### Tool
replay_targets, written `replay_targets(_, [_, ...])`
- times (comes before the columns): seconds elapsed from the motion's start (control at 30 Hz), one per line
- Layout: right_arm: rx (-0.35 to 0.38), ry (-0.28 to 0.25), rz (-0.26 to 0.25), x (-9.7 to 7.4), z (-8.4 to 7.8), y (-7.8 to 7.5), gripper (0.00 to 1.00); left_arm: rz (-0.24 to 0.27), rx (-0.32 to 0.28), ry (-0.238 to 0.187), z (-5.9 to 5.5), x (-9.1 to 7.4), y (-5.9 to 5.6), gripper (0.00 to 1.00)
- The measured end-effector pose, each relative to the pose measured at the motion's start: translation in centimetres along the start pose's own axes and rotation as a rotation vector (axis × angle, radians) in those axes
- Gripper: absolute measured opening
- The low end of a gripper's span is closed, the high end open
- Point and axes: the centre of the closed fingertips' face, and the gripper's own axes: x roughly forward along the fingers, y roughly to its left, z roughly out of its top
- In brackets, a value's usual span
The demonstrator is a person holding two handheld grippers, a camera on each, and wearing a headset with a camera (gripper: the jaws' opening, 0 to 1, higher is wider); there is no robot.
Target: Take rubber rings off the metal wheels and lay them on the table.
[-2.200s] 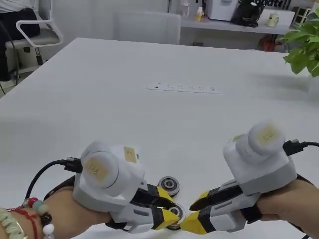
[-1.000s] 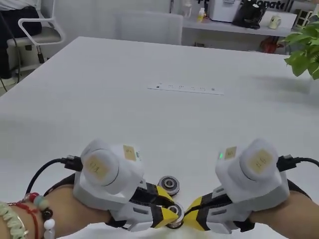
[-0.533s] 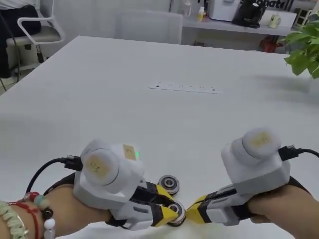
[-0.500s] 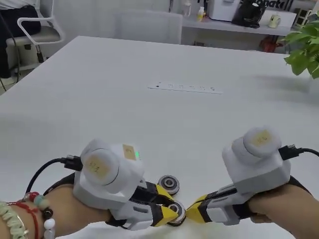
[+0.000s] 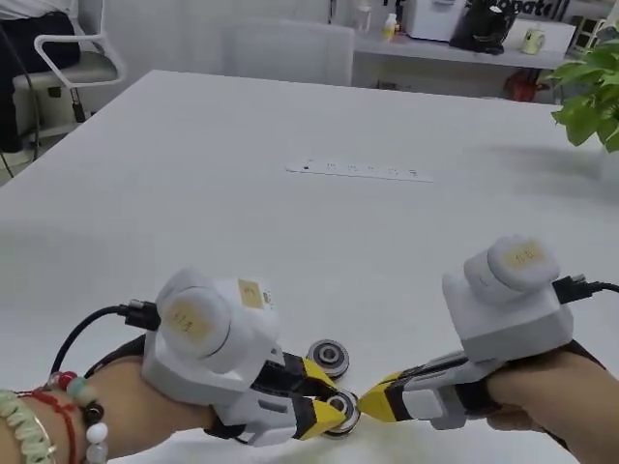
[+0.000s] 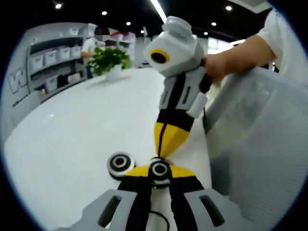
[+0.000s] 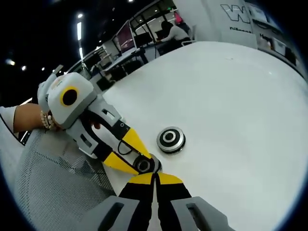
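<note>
A small metal wheel [image 5: 341,407] with a dark rubber ring sits just above the white table [image 5: 290,232], and my left gripper [image 5: 336,413] is shut on it. In the left gripper view the wheel [image 6: 159,168] lies between my yellow jaw tips. My right gripper [image 5: 373,405] is shut, its tips pressed to that wheel's right rim; whether it pinches rubber is hidden. In the right gripper view the held wheel [image 7: 144,165] lies just past my closed tips [image 7: 154,176]. A second wheel [image 5: 329,356] [image 7: 171,139] [image 6: 120,163] lies flat on the table just beyond.
A flush socket strip [image 5: 358,171] lies in the table's middle. A potted plant [image 5: 592,87] stands at the far right edge. An office chair [image 5: 68,58] is off the far left corner. The table's near edge runs just below both grippers.
My right gripper has rolled and its body has swung up and to the right, with its tips staying at the held wheel. The left gripper and both wheels have stayed put.
</note>
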Motion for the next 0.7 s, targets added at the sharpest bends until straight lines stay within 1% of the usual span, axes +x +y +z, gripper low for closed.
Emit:
replay_targets(0.17, [-0.026,0.005,0.004,0.02,0.02,0.26,0.0,-0.001,0.001,-0.001,-0.01,-0.01,0.02,0.14])
replay_targets(0.7, [-0.026,0.001,0.017,0.06,0.31,0.61,0.0,0.002,0.002,-0.007,0.0,-0.04,0.06,0.14])
